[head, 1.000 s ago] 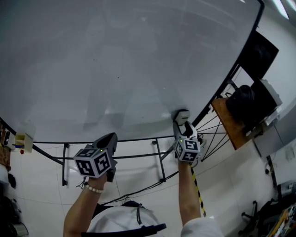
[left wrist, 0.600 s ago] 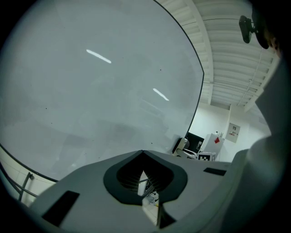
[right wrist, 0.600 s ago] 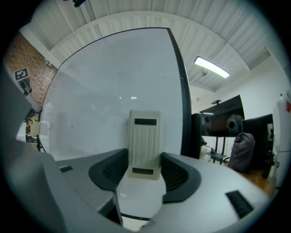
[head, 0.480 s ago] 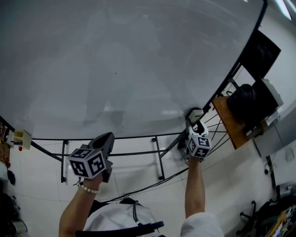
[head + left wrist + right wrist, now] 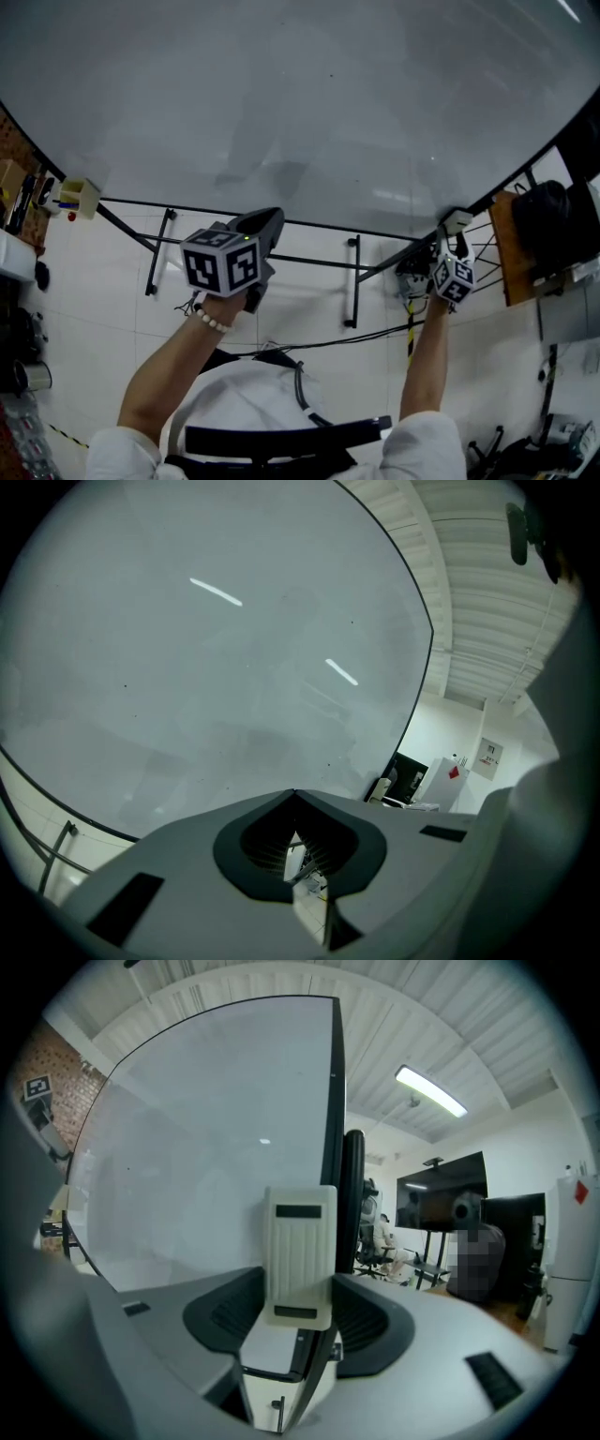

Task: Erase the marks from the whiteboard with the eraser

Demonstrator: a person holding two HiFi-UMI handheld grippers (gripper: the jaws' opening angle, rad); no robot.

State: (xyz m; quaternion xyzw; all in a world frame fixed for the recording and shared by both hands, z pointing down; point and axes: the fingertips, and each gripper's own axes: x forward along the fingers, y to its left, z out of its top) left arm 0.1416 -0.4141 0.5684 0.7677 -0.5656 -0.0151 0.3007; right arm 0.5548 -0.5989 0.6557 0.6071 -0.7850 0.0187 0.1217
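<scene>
My right hand-held gripper (image 5: 298,1302) pinches the cream ribbed eraser (image 5: 300,1246) by its lower end, so the free upper part can reach the whiteboard (image 5: 281,103), which is just ahead, beside its dark frame edge. My left hand-held gripper (image 5: 293,794) is pressed together and empty, and I hold it below the board, out of the way. I see only tiny specks there.

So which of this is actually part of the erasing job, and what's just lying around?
In the job:
whiteboard
eraser
right gripper, shut on the eraser

Lying about:
left gripper, shut, holding nothing
small yellow box
floor cable
monitor
</scene>
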